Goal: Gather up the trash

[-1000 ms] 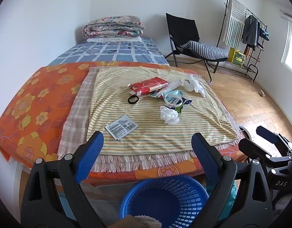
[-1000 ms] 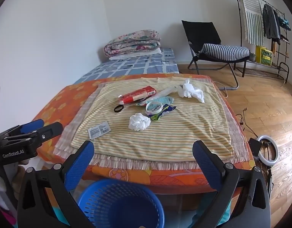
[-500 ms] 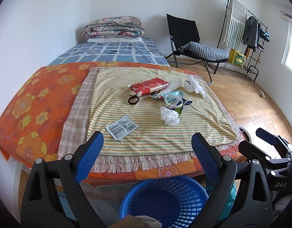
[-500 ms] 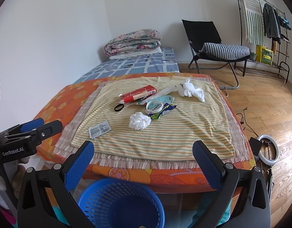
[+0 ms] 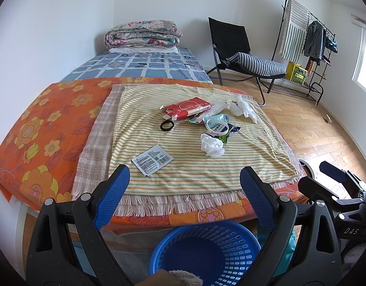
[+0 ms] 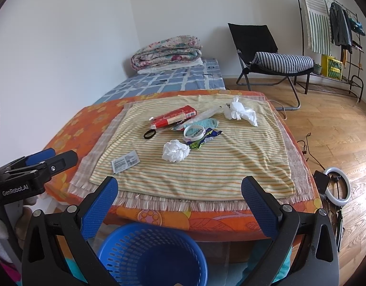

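Both the left gripper [image 5: 184, 181] and right gripper [image 6: 179, 191] are held spread wide, empty. Trash is scattered mid-frame on the striped cloth [image 5: 242, 166]: crumpled tissue [image 5: 212, 145], red packet [image 5: 186, 108]. A blue basket [image 5: 206, 252] sits bottom centre.

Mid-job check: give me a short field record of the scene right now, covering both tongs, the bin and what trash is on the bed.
left tongs: open, holding nothing
right tongs: open, holding nothing
bin: blue basket on the floor at the near edge of the bed, below both tongs
surface: striped cloth over an orange floral cover
trash near: flat sachet, crumpled tissue
trash far: red packet, white tape ring, wrappers, white plastic
other: black hair tie
progress: nothing picked up yet
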The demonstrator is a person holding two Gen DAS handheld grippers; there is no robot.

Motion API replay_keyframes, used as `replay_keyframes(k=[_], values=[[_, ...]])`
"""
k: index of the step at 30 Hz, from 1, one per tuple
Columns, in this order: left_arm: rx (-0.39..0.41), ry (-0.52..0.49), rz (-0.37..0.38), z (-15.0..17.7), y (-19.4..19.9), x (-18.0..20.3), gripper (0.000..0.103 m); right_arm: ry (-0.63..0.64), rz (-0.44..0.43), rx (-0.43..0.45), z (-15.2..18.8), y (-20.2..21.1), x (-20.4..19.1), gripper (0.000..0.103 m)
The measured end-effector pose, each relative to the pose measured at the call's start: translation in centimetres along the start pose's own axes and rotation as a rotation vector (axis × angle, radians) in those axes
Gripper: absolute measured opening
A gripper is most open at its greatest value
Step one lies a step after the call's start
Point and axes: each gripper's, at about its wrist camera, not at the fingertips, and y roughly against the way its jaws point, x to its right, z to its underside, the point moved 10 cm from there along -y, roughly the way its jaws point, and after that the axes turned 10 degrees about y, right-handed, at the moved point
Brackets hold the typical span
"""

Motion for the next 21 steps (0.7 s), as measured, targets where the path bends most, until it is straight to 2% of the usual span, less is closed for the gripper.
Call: replay_keyframes(k=[21], values=[[0.000, 0.002, 0.004, 0.01, 0.01, 0.01, 0.096, -0.004, -0.004, -0.002, 0.12, -0.07, -0.02, 0.102]])
